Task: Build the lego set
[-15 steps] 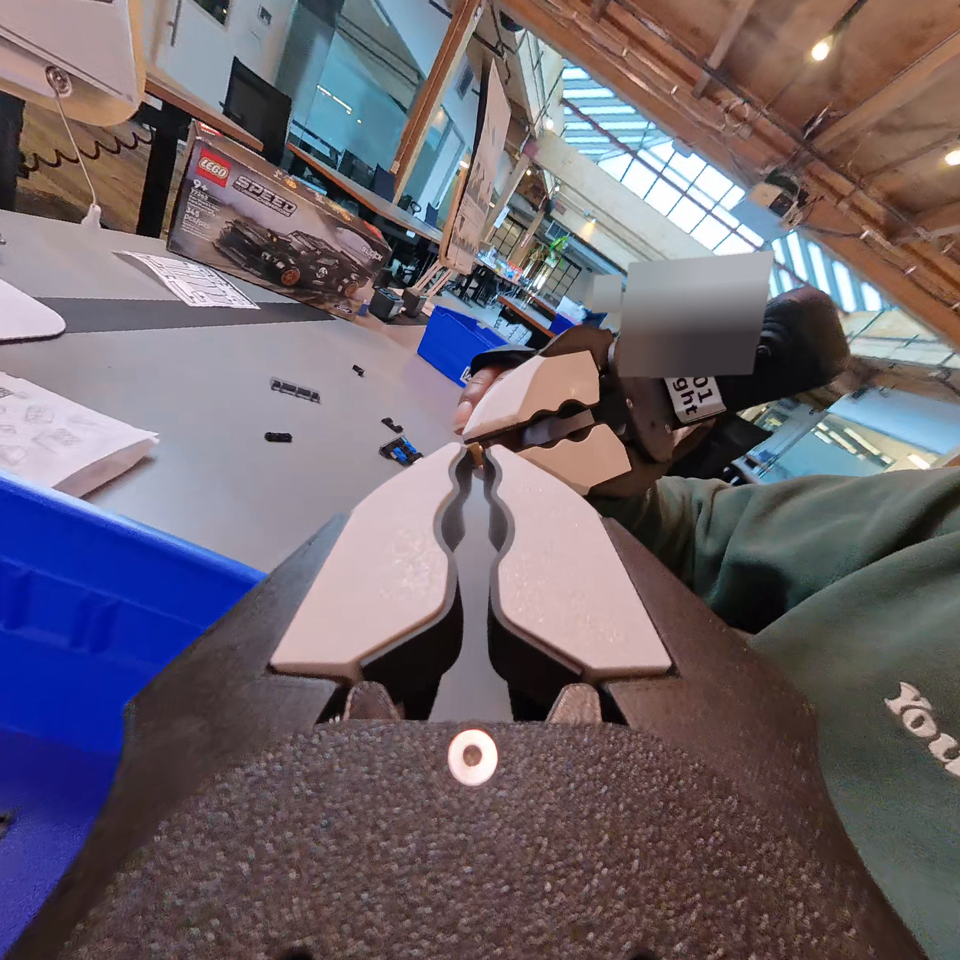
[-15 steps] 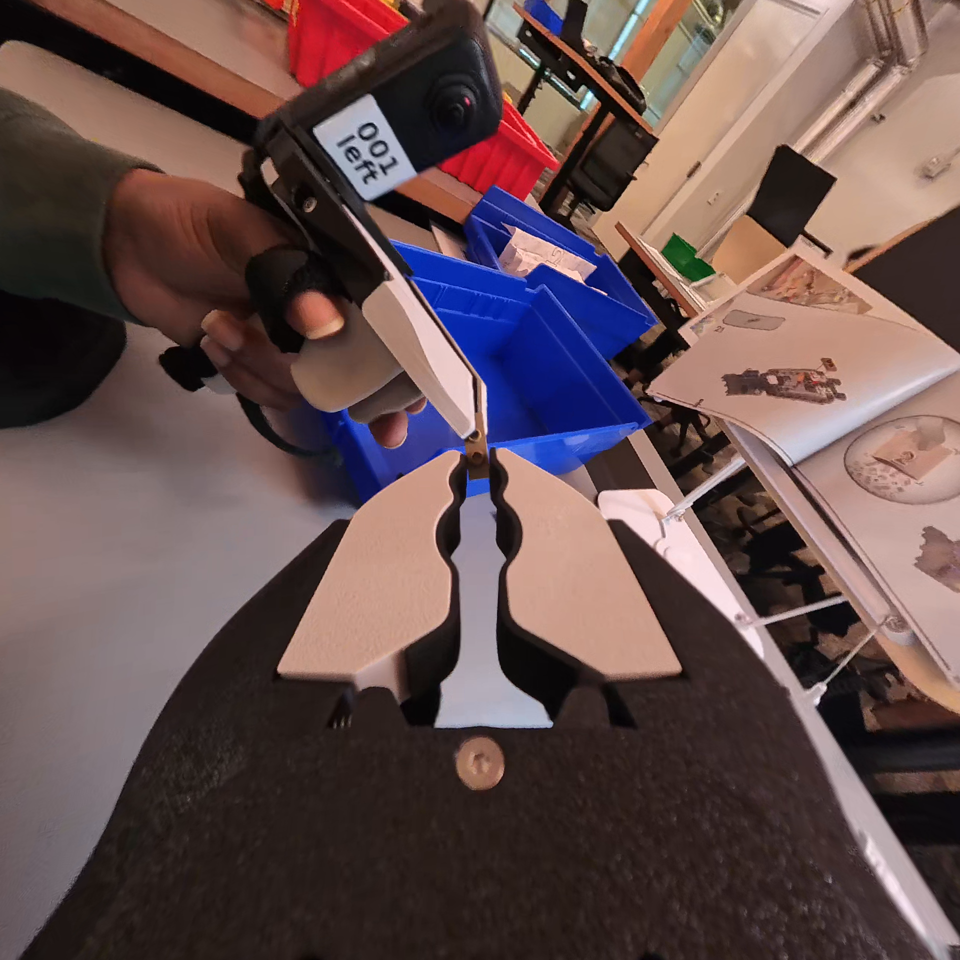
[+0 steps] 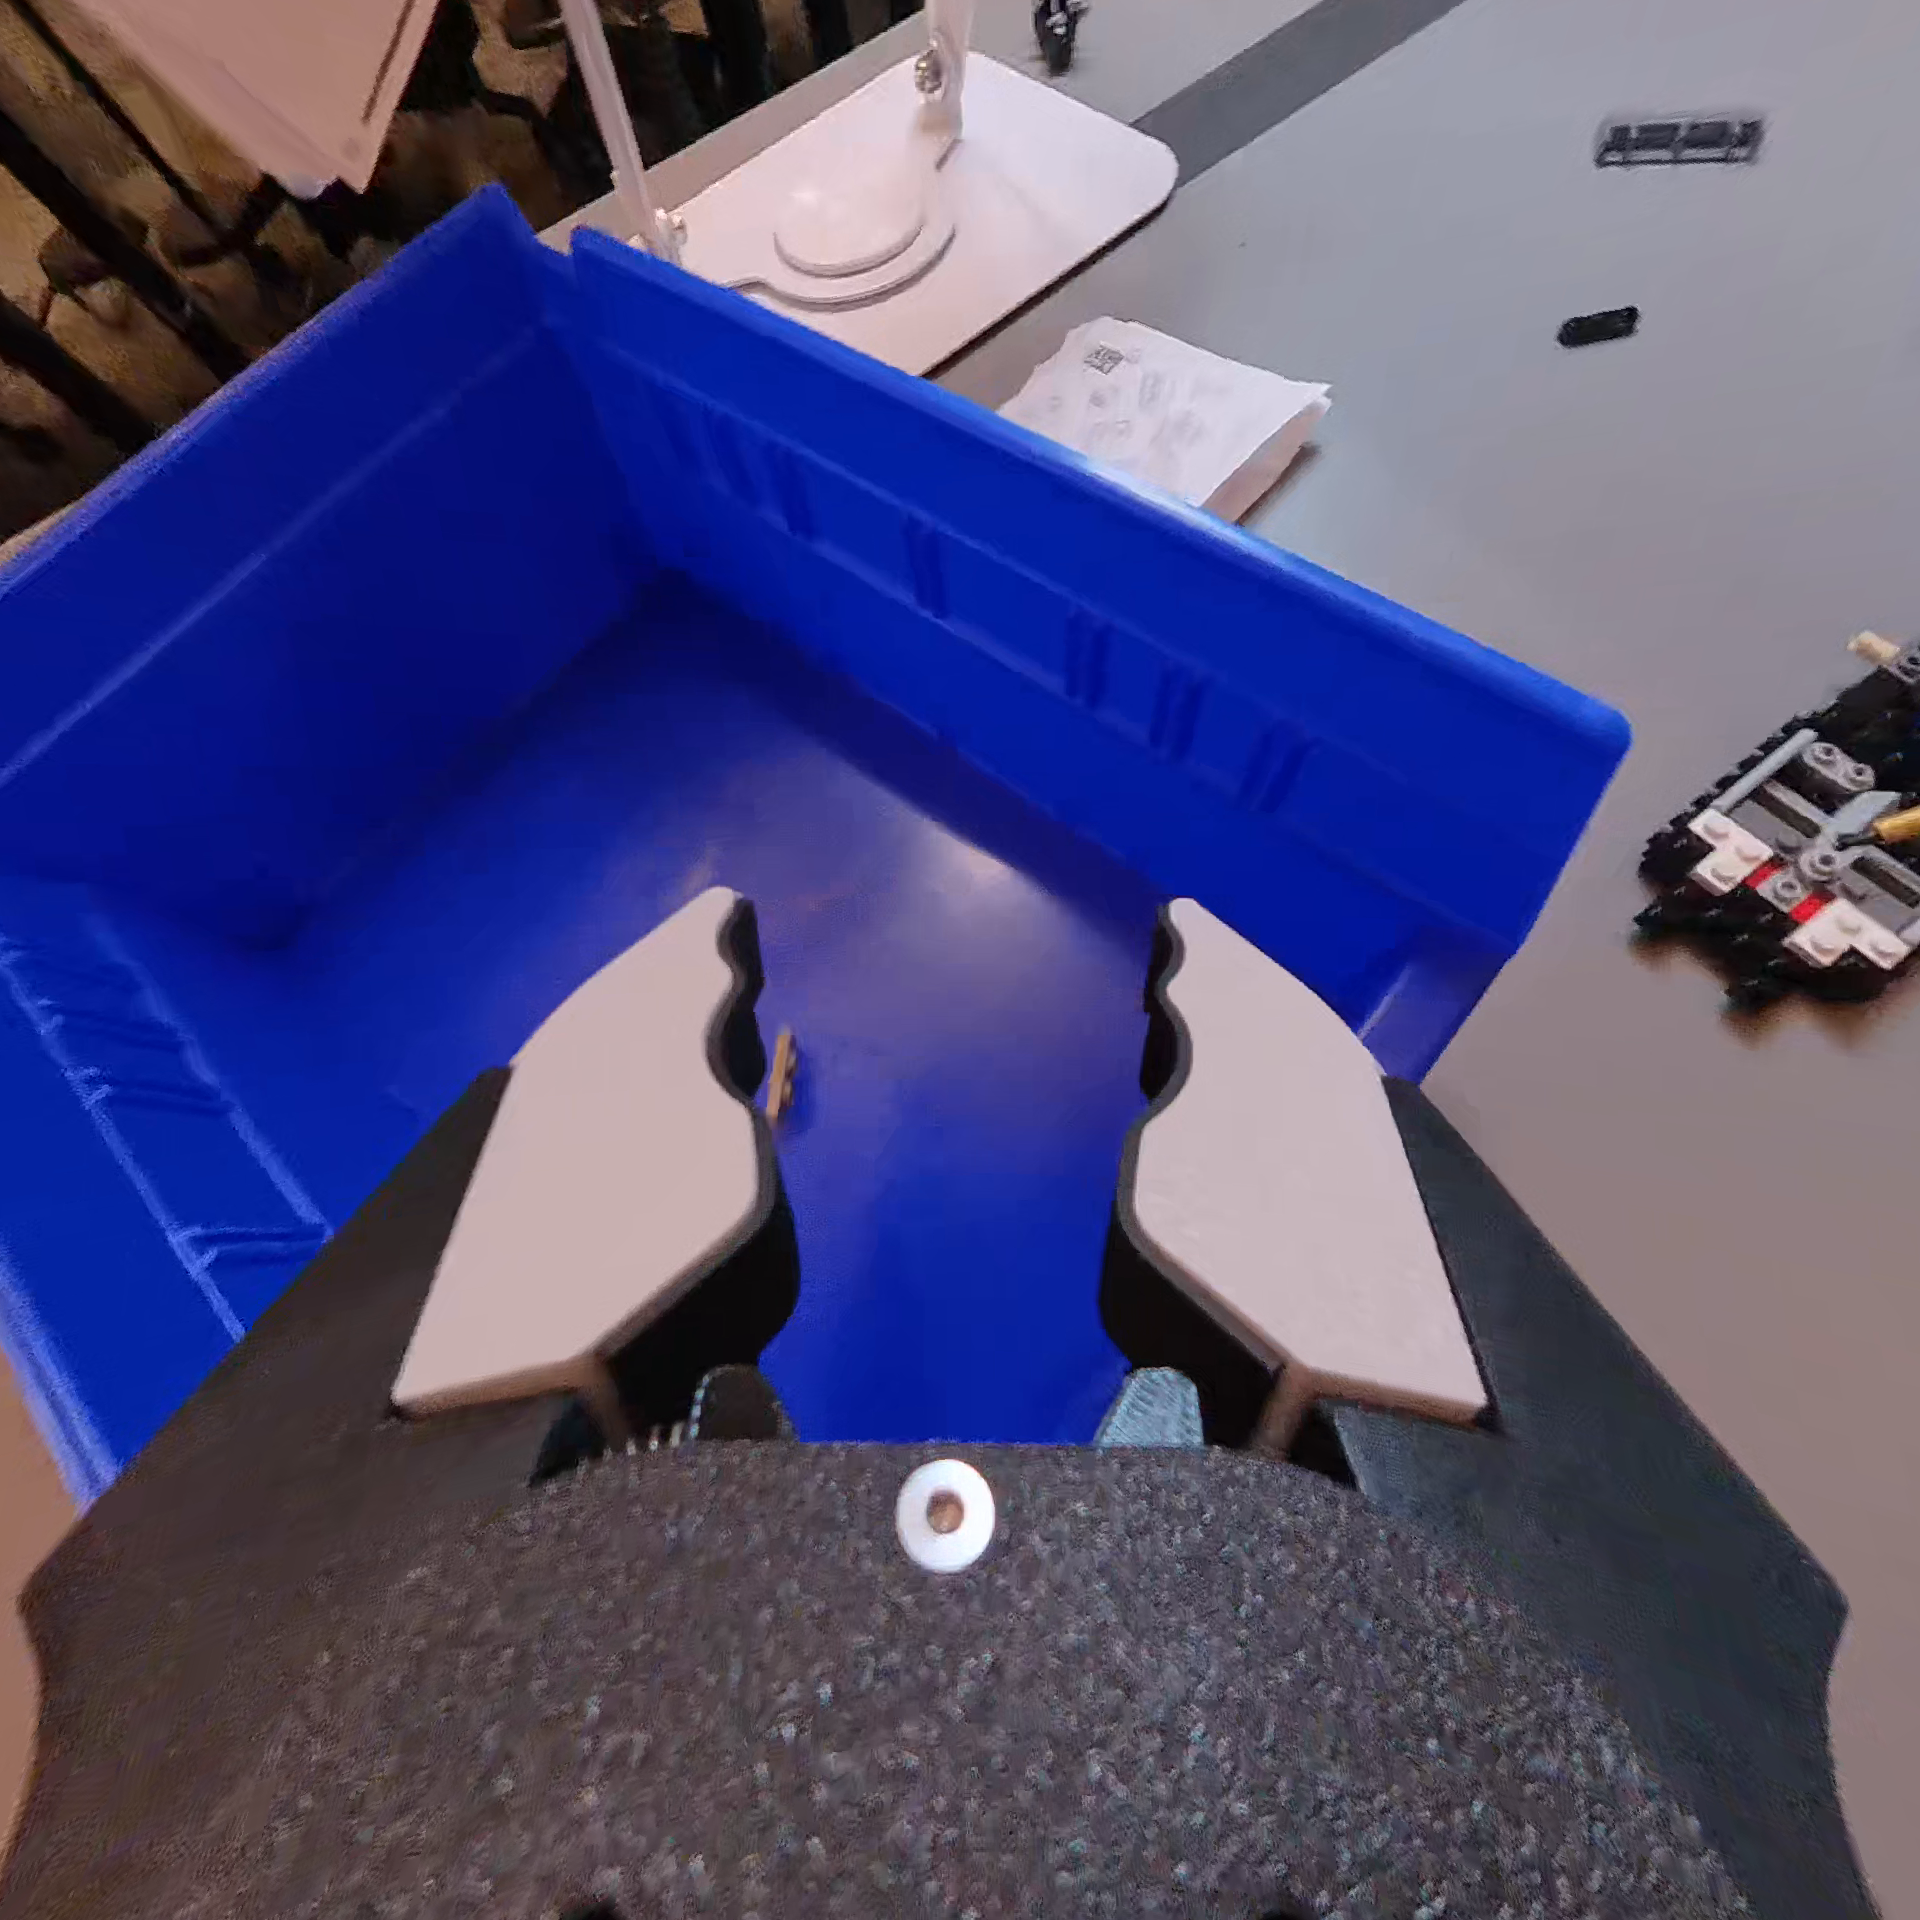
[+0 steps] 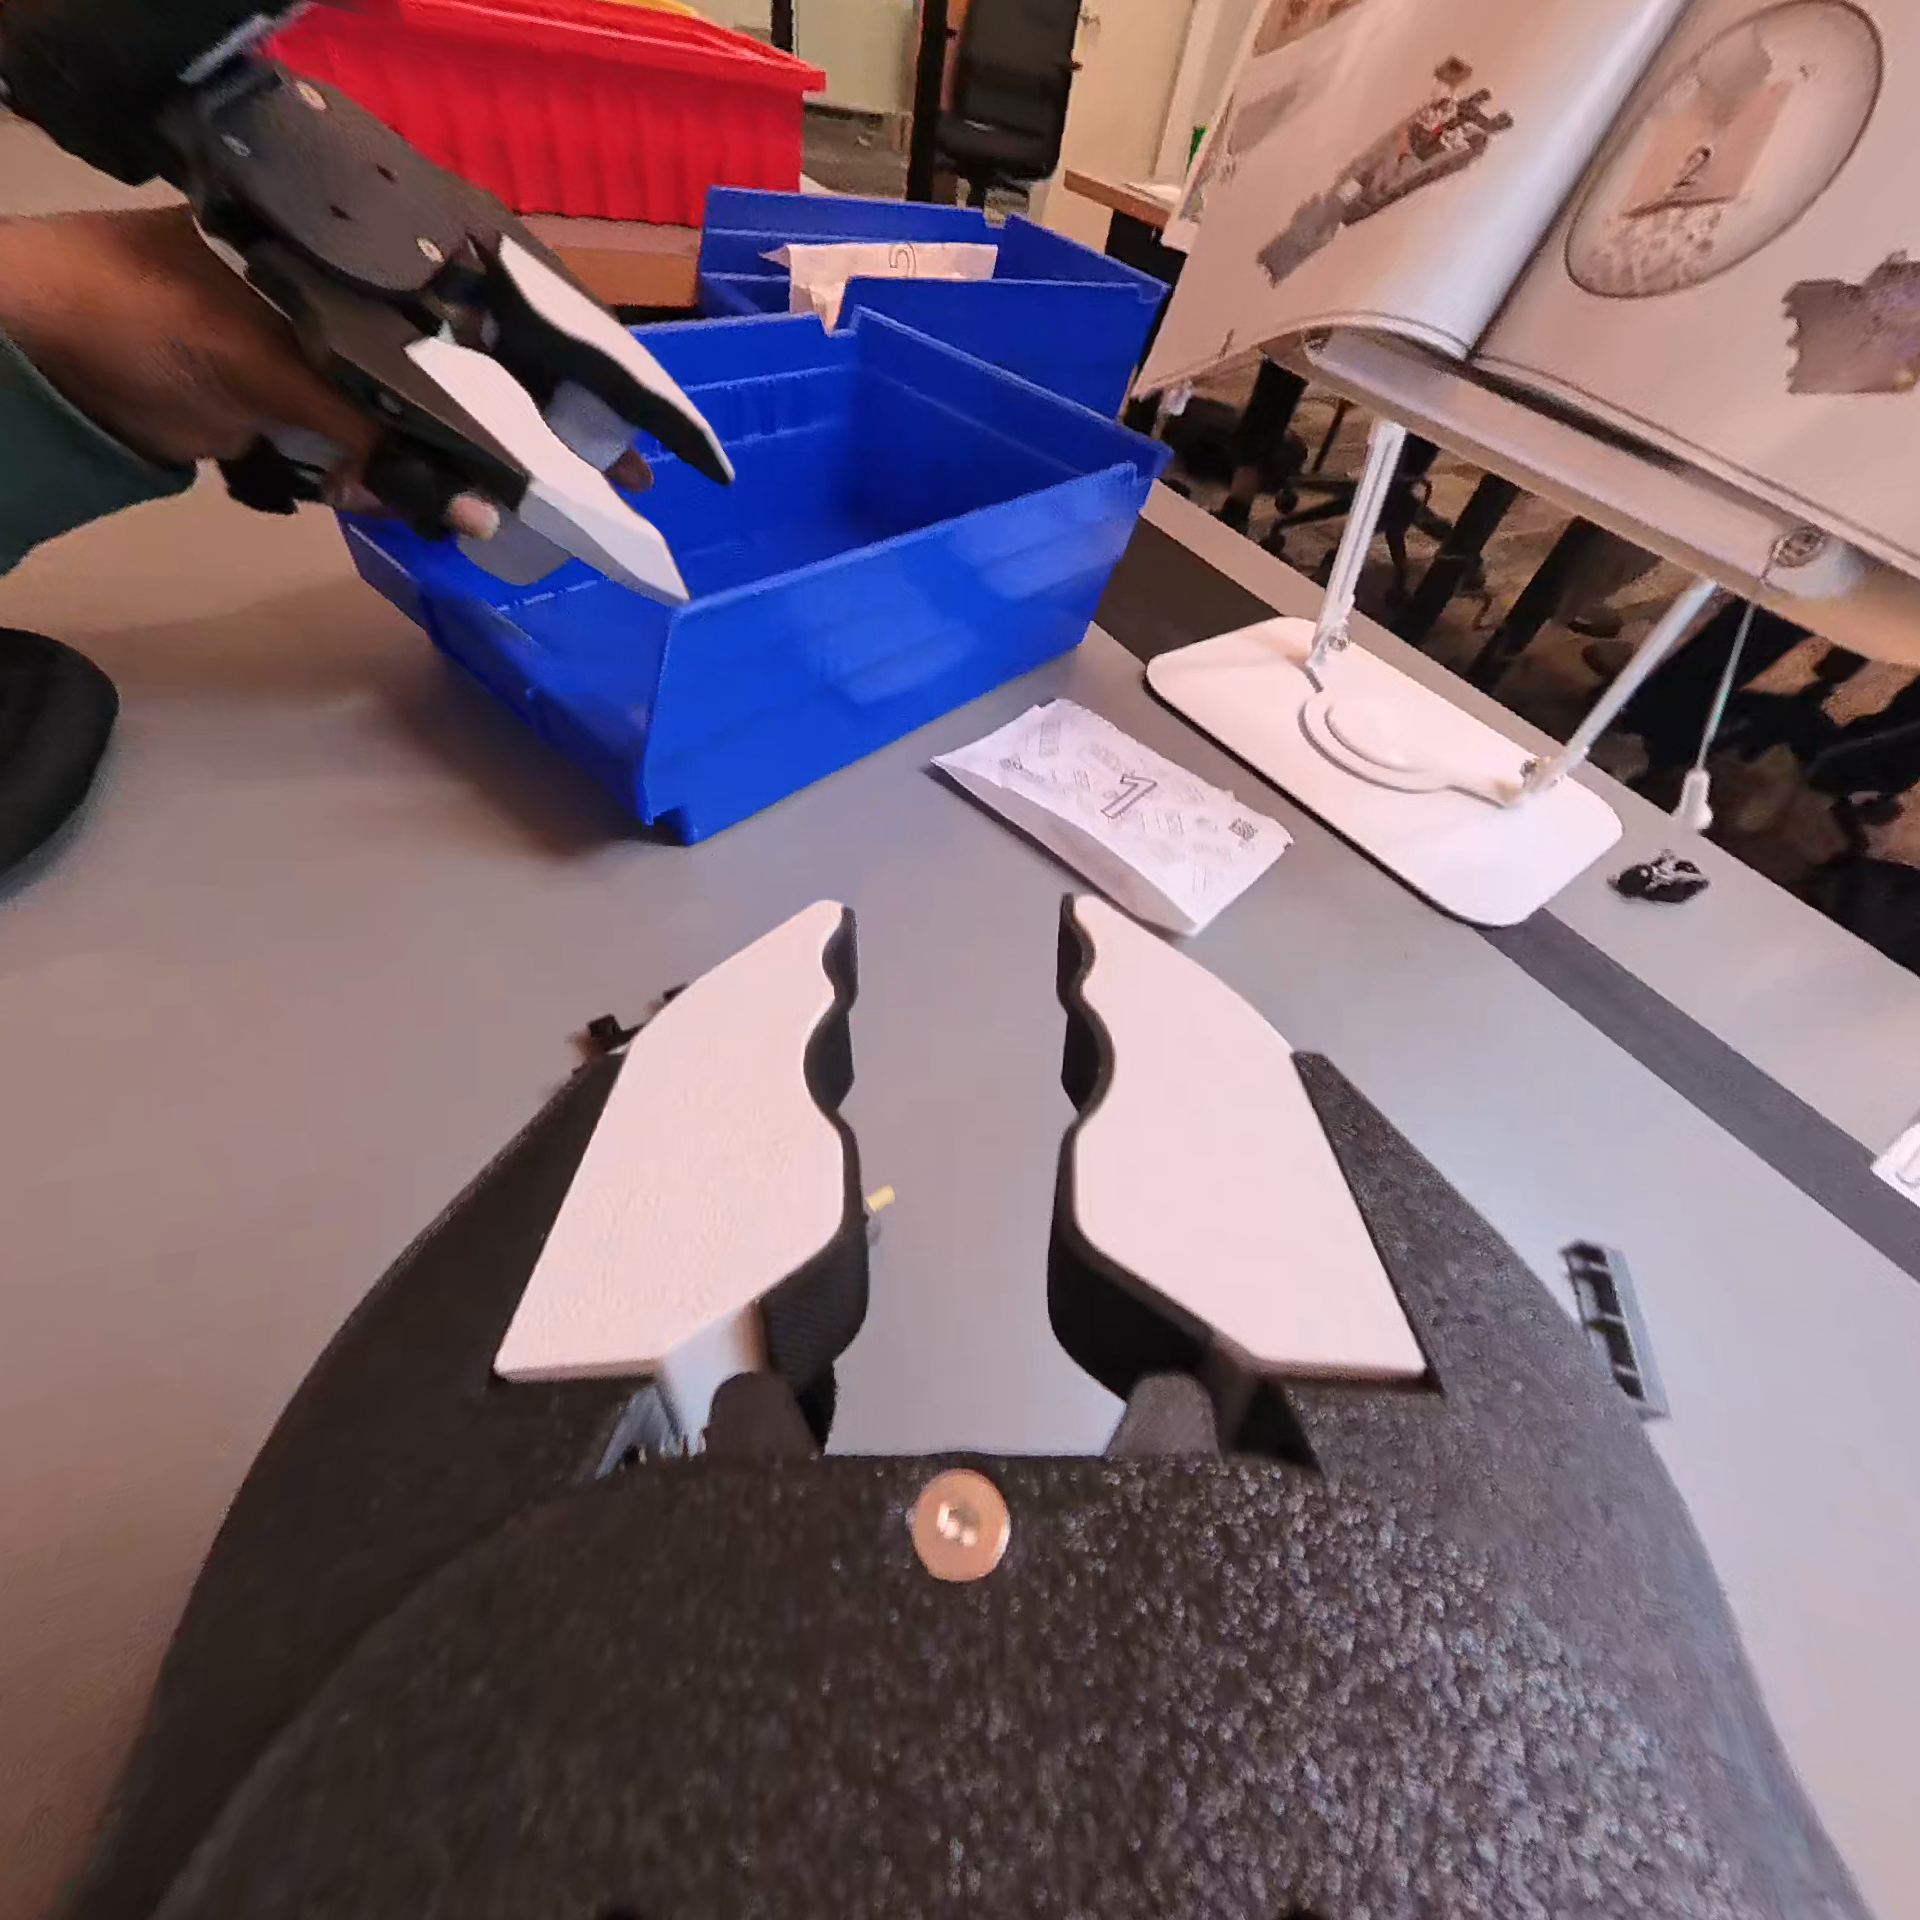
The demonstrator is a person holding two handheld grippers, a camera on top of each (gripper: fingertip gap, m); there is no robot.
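The left gripper (image 3: 951,914) hangs over the blue bin (image 3: 1091,582), jaws spread wide and gripping nothing; a small tan piece (image 3: 781,1075) shows just beside its left finger, whether falling or lying on the bin floor cannot be told. Outside the bin, on the grey table (image 3: 1558,436), lie a folded paper sheet (image 3: 1174,405), the white stand base (image 3: 935,187) and a partly built black brick model (image 3: 1797,873). The right gripper (image 4: 956,914) is over the table, apart from the bin, jaws open and empty. Ahead of it lies the paper sheet; a small black ribbed part (image 4: 1616,1325) lies to its right. A booklet (image 4: 1558,177) rests on the stand.
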